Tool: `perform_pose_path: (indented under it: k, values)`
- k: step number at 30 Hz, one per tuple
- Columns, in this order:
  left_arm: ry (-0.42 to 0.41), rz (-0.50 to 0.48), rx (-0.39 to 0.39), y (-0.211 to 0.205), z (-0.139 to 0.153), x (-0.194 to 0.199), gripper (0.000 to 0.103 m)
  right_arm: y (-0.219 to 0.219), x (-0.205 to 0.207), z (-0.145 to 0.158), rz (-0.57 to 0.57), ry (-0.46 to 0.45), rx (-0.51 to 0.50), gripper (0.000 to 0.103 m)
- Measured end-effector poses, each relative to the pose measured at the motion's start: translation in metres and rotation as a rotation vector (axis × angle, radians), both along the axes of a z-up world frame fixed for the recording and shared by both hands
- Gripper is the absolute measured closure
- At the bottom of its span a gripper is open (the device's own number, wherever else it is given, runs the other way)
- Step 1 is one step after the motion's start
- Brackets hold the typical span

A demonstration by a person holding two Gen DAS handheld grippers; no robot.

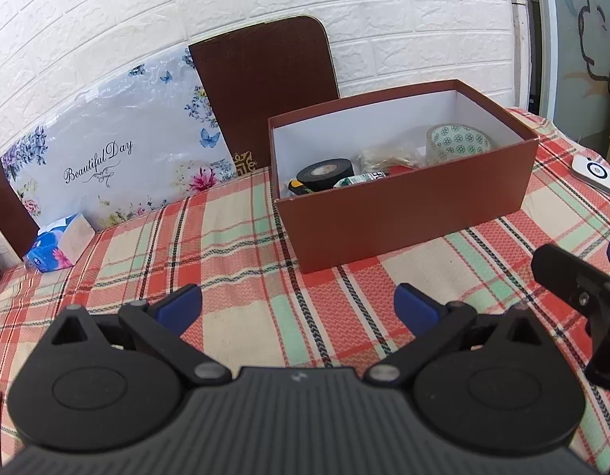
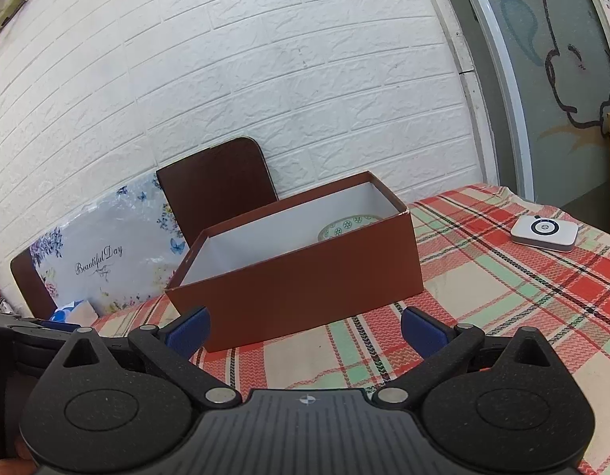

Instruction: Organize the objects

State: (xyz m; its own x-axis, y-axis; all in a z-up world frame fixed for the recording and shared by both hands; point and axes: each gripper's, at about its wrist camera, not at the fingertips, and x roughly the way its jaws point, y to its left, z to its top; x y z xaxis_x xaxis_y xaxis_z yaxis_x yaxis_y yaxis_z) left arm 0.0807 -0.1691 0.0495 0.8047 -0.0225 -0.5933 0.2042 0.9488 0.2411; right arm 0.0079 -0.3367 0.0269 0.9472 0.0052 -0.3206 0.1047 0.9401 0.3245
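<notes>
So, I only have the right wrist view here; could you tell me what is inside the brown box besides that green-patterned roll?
Observer: In the brown box, a black tape roll lies at its left end.
Operator: Anything between it and the patterned roll?
Observer: Yes, a clear bag of small pale items.
Operator: Is the left gripper holding anything?
Observer: No, the left gripper is open and empty.
</notes>
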Motion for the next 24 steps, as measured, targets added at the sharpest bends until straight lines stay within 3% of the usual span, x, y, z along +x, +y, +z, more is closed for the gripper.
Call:
perform_pose_path:
  k: [24]
  values:
    - [0.068,0.024,-0.055,0.028,-0.013,0.013,0.0,0.024,0.013,0.001,0.022,0.034,-0.07,0.001]
